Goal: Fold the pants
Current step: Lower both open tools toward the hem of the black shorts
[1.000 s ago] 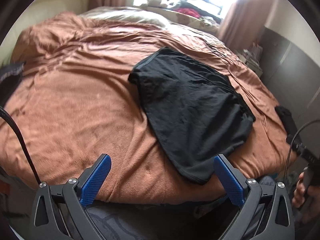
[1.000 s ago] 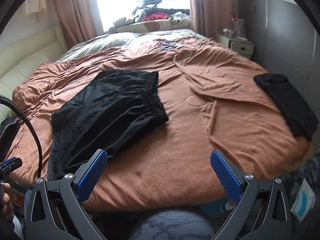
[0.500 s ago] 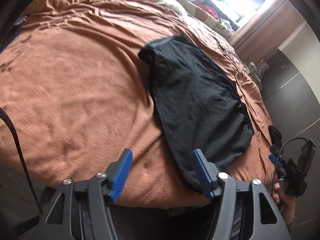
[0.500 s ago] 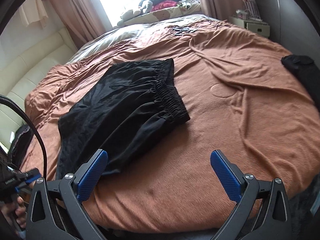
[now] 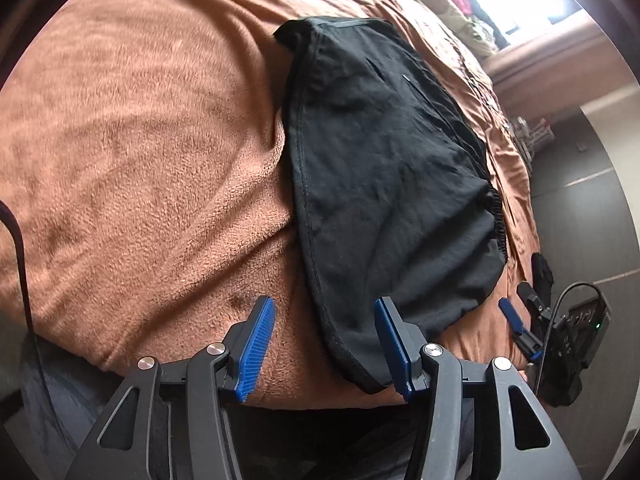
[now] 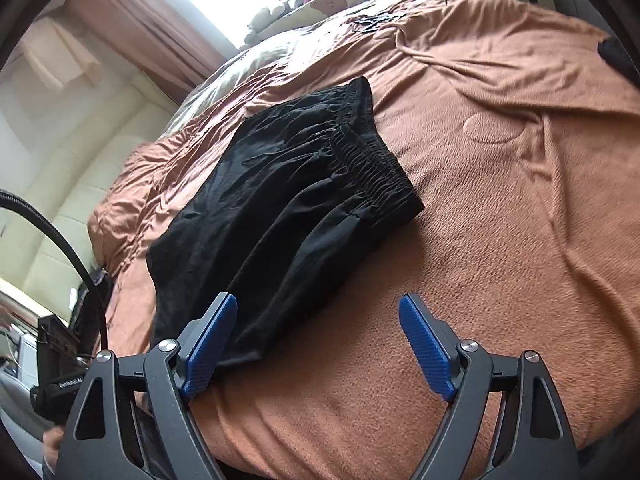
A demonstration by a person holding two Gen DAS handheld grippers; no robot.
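Observation:
Black pants [image 5: 384,168] lie flat on the brown bedspread [image 5: 140,140], folded lengthwise, with the leg hem at the near bed edge. The elastic waistband [image 6: 372,168] shows in the right wrist view, where the pants [image 6: 272,216] stretch from middle to lower left. My left gripper [image 5: 324,344] is open and empty, its jaws on either side of the hem's near left edge. My right gripper [image 6: 316,344] is open and empty, low over the near edge of the pants, its left finger [image 6: 208,344] over the cloth. It also shows in the left wrist view [image 5: 516,320].
The bedspread [image 6: 500,200] covers a wide bed. Another dark garment [image 5: 542,272] lies at the far right edge. Curtains [image 6: 132,36] and a bright window are behind the bed, with a cream padded headboard [image 6: 80,152] on the left.
Both grippers have moved down and closer to the pants. The left jaws have narrowed and now straddle the hem; the right jaws have narrowed a little.

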